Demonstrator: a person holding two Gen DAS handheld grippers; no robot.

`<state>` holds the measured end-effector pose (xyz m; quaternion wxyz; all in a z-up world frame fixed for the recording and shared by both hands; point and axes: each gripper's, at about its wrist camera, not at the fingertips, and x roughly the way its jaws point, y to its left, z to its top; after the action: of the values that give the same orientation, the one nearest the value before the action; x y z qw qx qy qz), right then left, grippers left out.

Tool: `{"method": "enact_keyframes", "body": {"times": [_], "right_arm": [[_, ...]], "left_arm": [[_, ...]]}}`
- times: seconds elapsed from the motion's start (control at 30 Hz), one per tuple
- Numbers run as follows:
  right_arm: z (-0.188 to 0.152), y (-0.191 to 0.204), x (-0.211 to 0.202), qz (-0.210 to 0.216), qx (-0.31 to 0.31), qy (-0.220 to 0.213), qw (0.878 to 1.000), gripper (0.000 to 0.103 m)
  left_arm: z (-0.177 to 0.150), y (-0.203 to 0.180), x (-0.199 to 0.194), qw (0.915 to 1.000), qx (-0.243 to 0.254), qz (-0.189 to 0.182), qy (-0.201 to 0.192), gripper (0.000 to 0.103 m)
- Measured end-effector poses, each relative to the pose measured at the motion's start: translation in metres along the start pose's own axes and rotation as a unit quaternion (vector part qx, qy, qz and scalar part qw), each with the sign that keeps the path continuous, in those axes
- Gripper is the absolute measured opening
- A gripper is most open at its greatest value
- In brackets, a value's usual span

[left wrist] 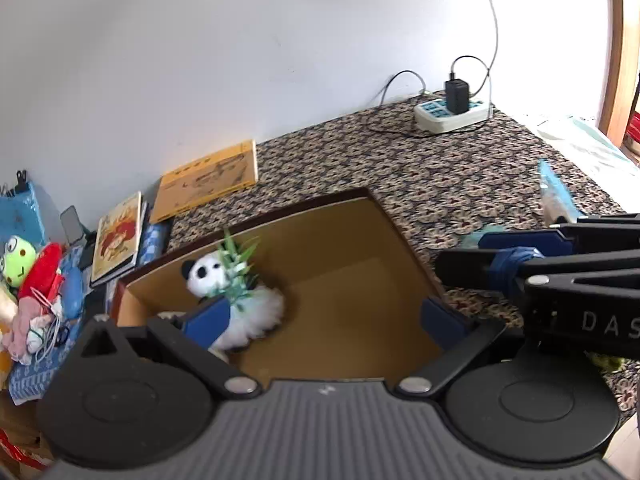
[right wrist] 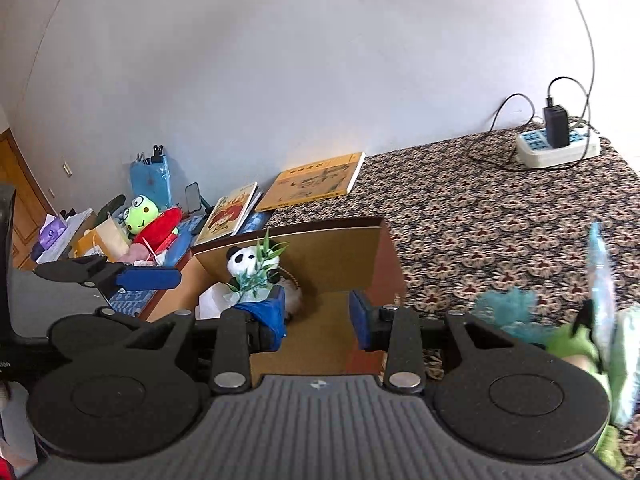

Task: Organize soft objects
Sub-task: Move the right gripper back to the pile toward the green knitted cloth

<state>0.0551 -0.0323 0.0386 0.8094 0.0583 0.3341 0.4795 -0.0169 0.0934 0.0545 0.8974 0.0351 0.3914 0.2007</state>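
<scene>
In the left wrist view, the left gripper [left wrist: 324, 316] stands wide apart with nothing between its blue pads, and its left pad covers part of the panda plush [left wrist: 232, 292]. The panda lies in the near left corner of the open cardboard box [left wrist: 360, 240], head toward the far wall, long axis running front to back, green bamboo leaves across its chest. The right gripper [left wrist: 460, 260] enters from the right edge, cut off. In the right wrist view, the right gripper [right wrist: 318, 316] is parted, gripping nothing, over the box, which sits on the patterned carpet [right wrist: 500, 216]. A blurred blue-green soft toy [right wrist: 560, 328] at the carpet's right edge is hard to identify. A frog plush [right wrist: 142, 216] sits in the far-left clutter.
</scene>
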Motion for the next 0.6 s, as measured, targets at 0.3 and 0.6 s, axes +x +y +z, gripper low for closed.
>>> {"method": "enact_keyframes", "body": {"times": [0.3, 0.6], "right_arm": [[-0.009, -0.029, -0.034, -0.020, 0.004, -0.029, 0.999, 0.019], [-0.018, -0.063, -0.061, -0.034, 0.024, -0.043, 0.998, 0.020]], "left_arm": [[0.006, -0.049, -0.011, 0.9999, 0.015, 0.002, -0.005, 0.101], [0.010, -0.085, -0.015, 0.9996, 0.022, -0.018, 0.000, 0.101]]}}
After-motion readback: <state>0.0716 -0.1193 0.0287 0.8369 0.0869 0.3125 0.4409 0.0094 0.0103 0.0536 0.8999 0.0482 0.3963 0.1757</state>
